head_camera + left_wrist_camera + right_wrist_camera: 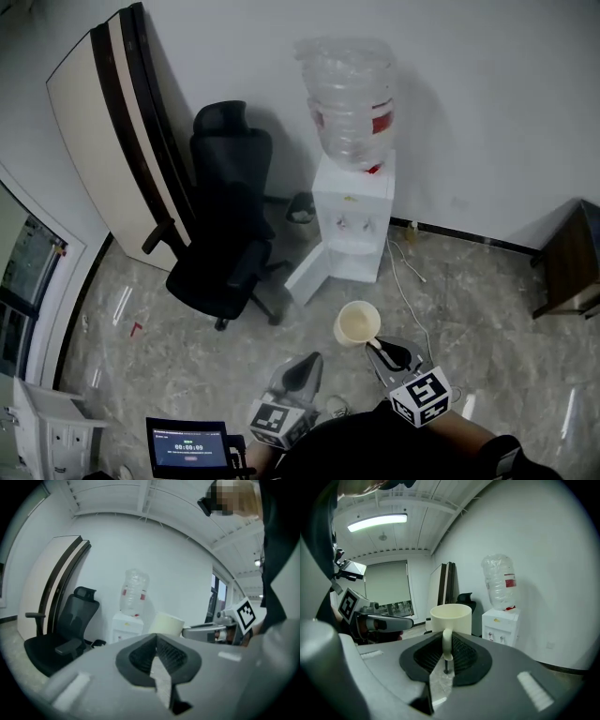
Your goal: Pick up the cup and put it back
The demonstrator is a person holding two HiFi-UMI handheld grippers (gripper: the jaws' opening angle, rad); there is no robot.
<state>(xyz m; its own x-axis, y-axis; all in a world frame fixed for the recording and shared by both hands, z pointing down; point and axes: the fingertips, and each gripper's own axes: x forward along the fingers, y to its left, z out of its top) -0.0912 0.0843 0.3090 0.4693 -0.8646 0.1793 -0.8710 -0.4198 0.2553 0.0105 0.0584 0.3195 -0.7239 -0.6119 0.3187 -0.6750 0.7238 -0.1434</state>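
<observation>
Between right gripper jaws | cup handle clamped | cup upright

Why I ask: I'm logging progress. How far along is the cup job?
Done: the cup is picked up, its handle clamped in the right gripper. In hand: it hangs above the floor. Left: setting it back down. The left gripper is empty.

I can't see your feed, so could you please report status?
Right gripper shut on cup by handle. Left gripper shut, empty. Cup upright, aloft. Nothing blocking.
</observation>
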